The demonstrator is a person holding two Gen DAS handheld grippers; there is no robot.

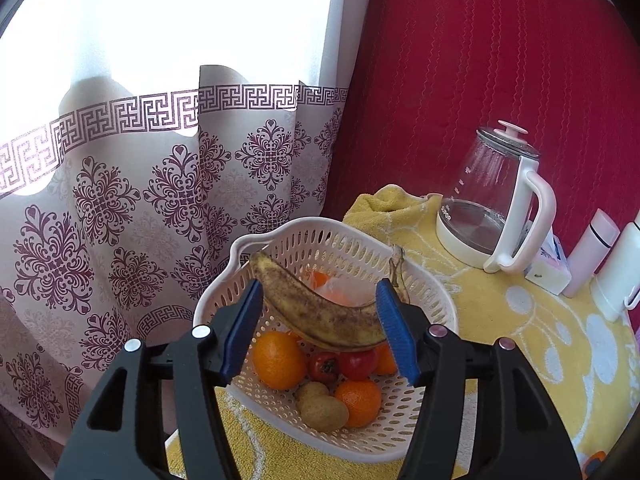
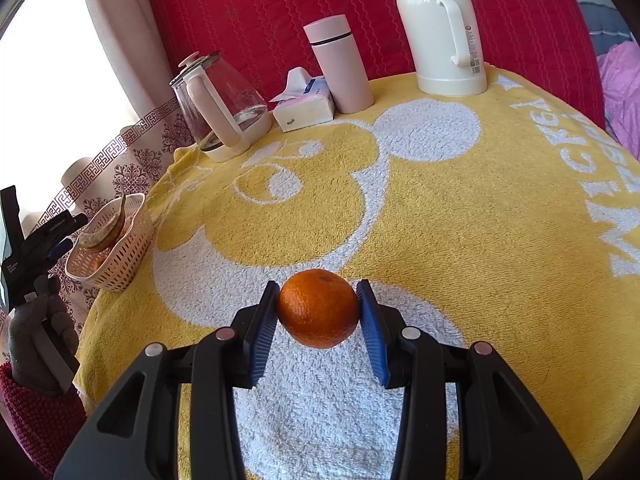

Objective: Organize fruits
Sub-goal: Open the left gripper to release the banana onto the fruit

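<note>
Yellow towelling covers your bench (image 2: 440, 208), and your right gripper (image 2: 318, 312) has its blue-padded jaws clamped on an orange (image 2: 318, 308) near the front edge, over a white patch of the cloth. Your left gripper (image 1: 320, 320) has its jaws closed on a brown-spotted banana (image 1: 320, 316), held above the white perforated basket (image 1: 320, 240) at the bench's left edge, beside the patterned curtain (image 1: 120, 200). Inside the basket lie oranges, a red tomato and two brownish kiwis. Along the back edge stand a glass kettle (image 2: 224, 108), a tissue box (image 2: 306, 106), a pink flask (image 2: 340, 64) and a white thermos (image 2: 440, 32).
</note>
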